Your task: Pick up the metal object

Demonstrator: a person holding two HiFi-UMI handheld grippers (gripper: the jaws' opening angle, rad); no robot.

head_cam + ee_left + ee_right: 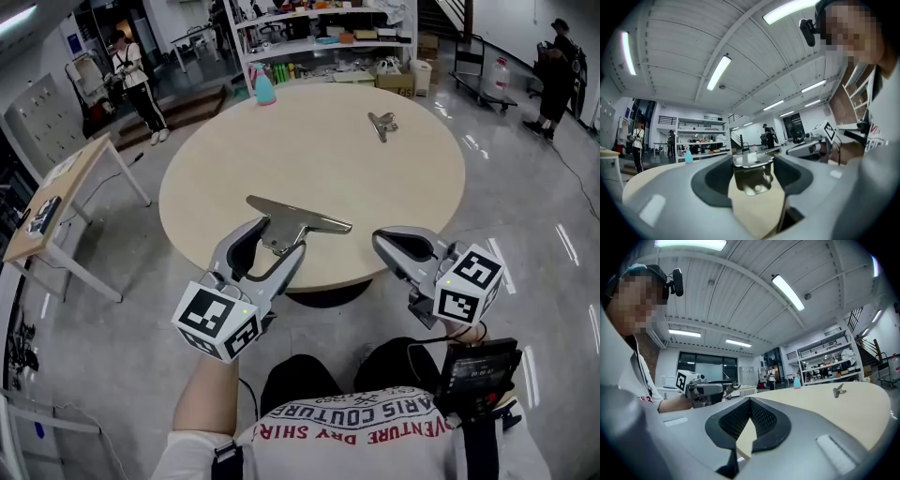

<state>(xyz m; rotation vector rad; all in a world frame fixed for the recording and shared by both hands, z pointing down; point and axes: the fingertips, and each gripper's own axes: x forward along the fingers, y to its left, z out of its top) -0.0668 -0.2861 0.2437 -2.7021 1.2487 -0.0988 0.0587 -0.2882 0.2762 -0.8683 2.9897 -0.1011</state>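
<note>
Left tool (279,242) is clamped on the big metal clip (302,218), gripping it by the handle right at the near edge of the round desk (403,192). Right tool (382,244) has its jaws together with nothing in them, just off the desk's near edge. Smaller clip (382,124) sits well apart on the far side.

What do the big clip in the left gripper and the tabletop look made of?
Big clip: likely steel, going by its bright silver, reflective sheen. Tabletop: pale beige and matte, probably wood laminate, though no grain shows.
</note>
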